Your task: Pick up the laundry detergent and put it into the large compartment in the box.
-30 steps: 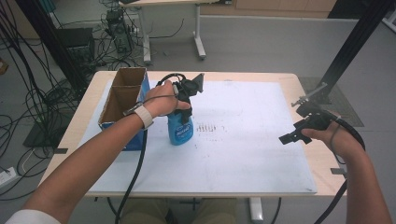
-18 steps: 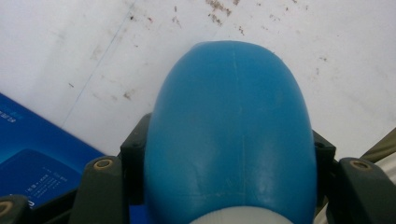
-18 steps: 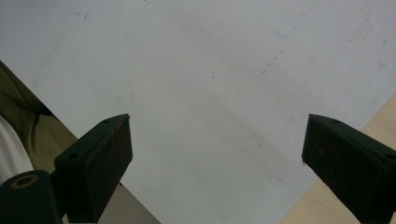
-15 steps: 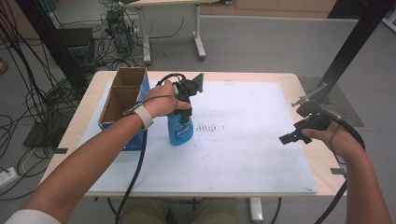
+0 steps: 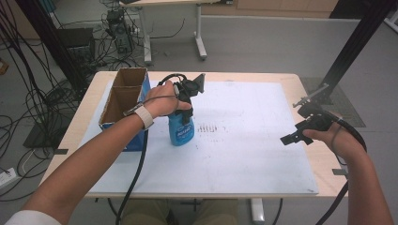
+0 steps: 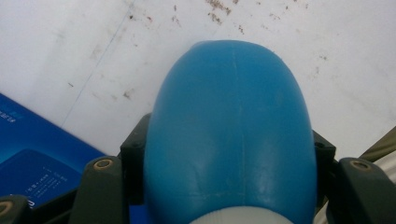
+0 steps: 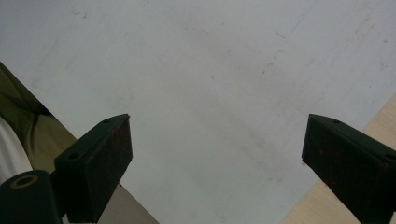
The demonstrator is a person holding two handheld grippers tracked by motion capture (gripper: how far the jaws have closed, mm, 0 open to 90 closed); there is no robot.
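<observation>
Blue bottle clamped upright in the left hand-held gripper

The blue bottle (image 5: 180, 130) is gripped from above by the left hand-held gripper (image 5: 184, 107), just beside the cardboard box (image 5: 123, 101); the right hand-held gripper (image 5: 294, 137) is held apart, far off.

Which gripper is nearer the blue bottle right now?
Left. The left gripper is clamped on the blue bottle from above, beside the cardboard box. The right gripper hangs open over the far right of the mat.
</observation>
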